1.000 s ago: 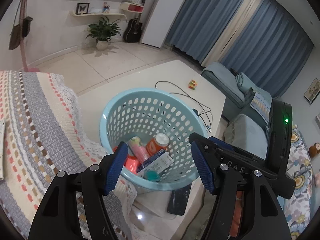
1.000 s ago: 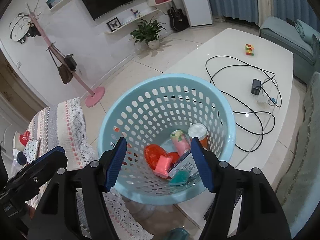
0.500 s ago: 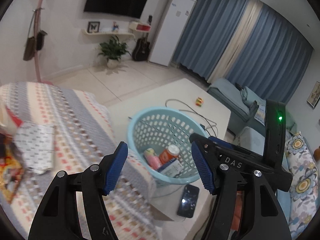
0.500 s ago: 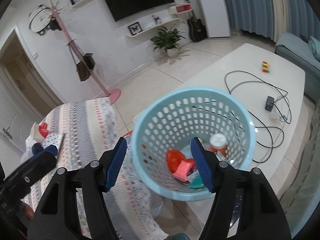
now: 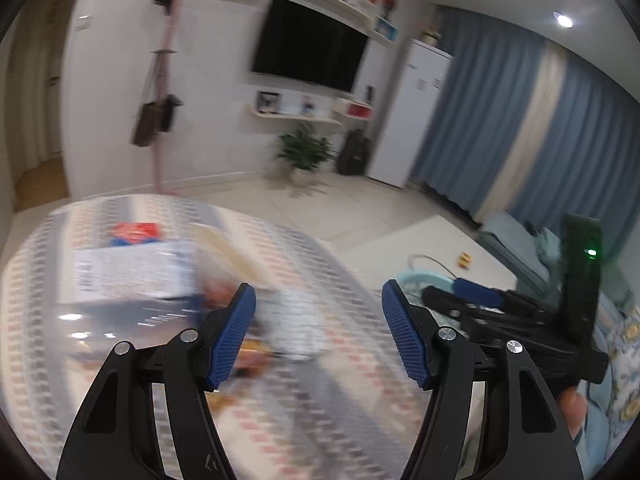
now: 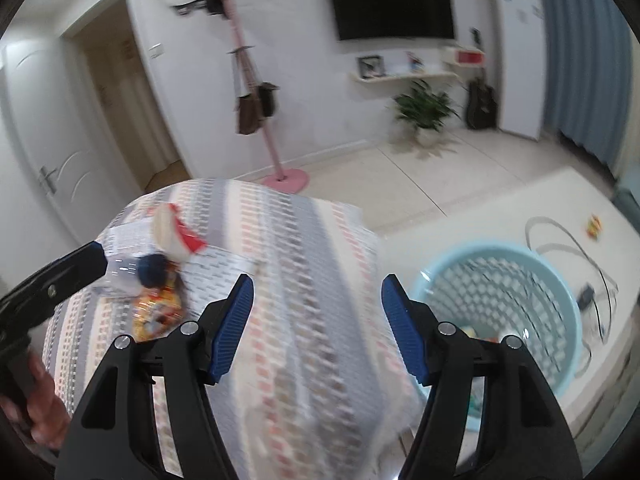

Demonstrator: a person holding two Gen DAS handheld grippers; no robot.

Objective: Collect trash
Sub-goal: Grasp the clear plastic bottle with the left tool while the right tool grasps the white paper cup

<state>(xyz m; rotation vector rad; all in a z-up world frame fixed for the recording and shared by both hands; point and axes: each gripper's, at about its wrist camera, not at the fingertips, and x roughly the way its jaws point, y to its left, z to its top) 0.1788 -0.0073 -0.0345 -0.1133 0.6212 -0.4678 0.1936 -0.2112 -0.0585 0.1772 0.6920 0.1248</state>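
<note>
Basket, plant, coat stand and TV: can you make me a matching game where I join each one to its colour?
Things:
1. laundry basket
2. potted plant
3. coat stand
4. TV

Colours:
A. black
B. pink
C. light blue
D. green

Pairs: 1-C, 2-D, 3-B, 4-A
</note>
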